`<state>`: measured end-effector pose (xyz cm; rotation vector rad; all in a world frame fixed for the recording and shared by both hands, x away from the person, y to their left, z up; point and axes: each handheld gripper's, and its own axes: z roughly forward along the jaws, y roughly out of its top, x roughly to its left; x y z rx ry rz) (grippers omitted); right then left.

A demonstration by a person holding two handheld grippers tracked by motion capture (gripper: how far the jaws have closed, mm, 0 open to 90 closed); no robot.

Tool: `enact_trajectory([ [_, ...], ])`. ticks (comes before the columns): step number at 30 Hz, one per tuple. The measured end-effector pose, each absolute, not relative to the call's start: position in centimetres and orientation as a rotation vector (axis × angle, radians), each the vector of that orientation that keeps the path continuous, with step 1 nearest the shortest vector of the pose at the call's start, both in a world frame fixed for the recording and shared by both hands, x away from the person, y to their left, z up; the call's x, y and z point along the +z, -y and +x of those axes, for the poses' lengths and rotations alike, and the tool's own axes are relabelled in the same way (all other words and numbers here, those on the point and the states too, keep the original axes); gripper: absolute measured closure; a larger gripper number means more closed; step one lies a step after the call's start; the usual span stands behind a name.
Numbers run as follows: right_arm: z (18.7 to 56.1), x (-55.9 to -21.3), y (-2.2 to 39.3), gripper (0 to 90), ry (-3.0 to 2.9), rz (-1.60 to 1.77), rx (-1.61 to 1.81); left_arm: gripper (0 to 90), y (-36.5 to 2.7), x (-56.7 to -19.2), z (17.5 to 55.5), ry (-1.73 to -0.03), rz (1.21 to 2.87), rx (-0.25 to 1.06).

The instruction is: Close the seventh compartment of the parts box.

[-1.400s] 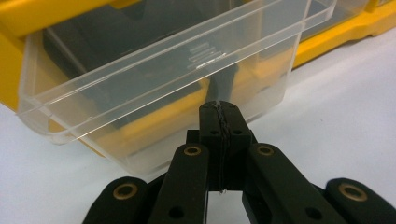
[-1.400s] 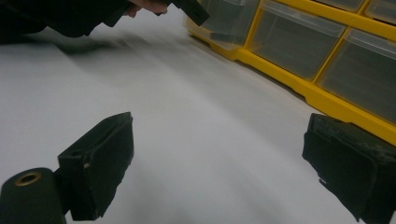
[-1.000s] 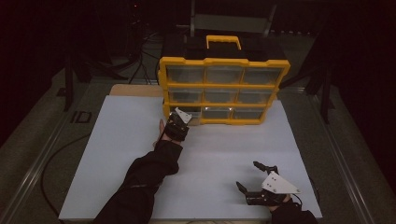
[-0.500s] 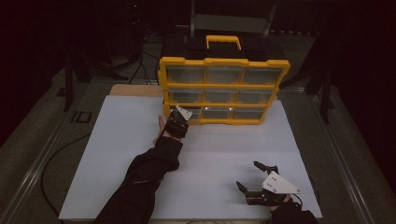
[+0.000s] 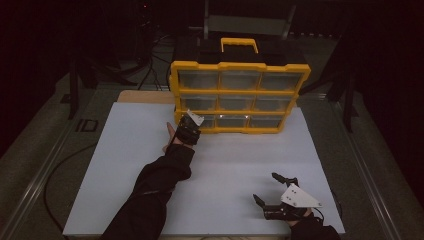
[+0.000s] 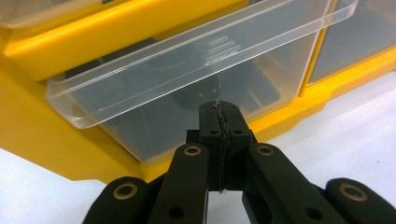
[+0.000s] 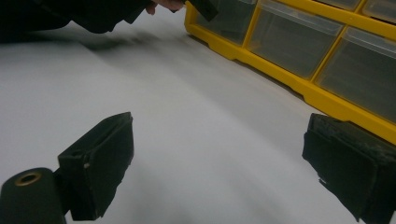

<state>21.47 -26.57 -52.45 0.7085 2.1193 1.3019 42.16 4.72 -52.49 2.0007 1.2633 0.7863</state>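
Little has changed over the last second, and that tells me something. My left claw [image 6: 218, 112] sits where it was, at the bottom left drawer [image 6: 196, 60] of the yellow organizer [image 5: 240, 95], with its jaws pressed flat together and nothing between them (a thin dark line along the seam looks like the edge of the pads, not a thing caught). The drawer is the clear one at the left end of the lowest row. In the left gripper view its lip juts out a little past the yellow frame, so I judge it slightly open, and my closed tips rest just below that lip, close against its front wall; whether they touch it I cannot tell.

My right claw [image 5: 265, 187] has not stirred either. It lies low over the white table [image 5: 125, 190] near the front right corner, jaws wide apart and empty, well away from the organizer.

With no movement and no grip on the lip, I read this as a pause at the drawer front: either I nudge it in with closed tips, or I must open up to hook the lip and pull
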Motion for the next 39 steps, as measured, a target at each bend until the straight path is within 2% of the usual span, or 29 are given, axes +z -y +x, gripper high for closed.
enact_trajectory([
  [16, 21.5, -52.5, 26.6, 8.9, -2.118, 0.714, 1.298, 88.7, -4.6, -52.5, 42.6, -1.260, 2.007, 0.785],
  [24, 21.5, -52.5, 26.6, 8.9, -2.117, 0.713, 1.298, 70.4, -4.2, -52.5, 42.1, -1.261, 2.011, 0.765],
  [26, 21.5, -52.5, 26.6, 8.9, -2.120, 0.713, 1.298, 61.1, -4.1, -52.4, 41.9, -1.267, 2.001, 0.756],
  [29, 21.5, -52.5, 26.6, 8.9, -2.122, 0.712, 1.296, 58.1, -4.1, -52.2, 41.7, -1.254, 2.019, 0.739],
  [32, 21.5, -52.5, 26.6, 8.9, -2.123, 0.710, 1.295, 48.0, -4.0, -52.1, 41.5, -1.268, 2.007, 0.737],
  [33, 21.5, -52.5, 26.6, 8.9, -2.124, 0.711, 1.293, 39.2, -3.9, -52.1, 41.5, -1.283, 2.007, 0.751],
  [34, 21.5, -52.5, 26.5, 8.9, -2.125, 0.709, 1.292, 35.1, -4.0, -52.0, 41.4, -1.290, 2.007, 0.737],
  [36, 21.5, -52.5, 26.5, 8.9, -2.124, 0.709, 1.292, 28.4, -3.9, -52.1, 41.4, -1.304, 2.018, 0.712],
  [39, 21.5, -52.5, 26.5, 8.9, -2.124, 0.710, 1.291, 24.4, -3.9, -52.0, 41.3, -1.293, 2.033, 0.715],
])
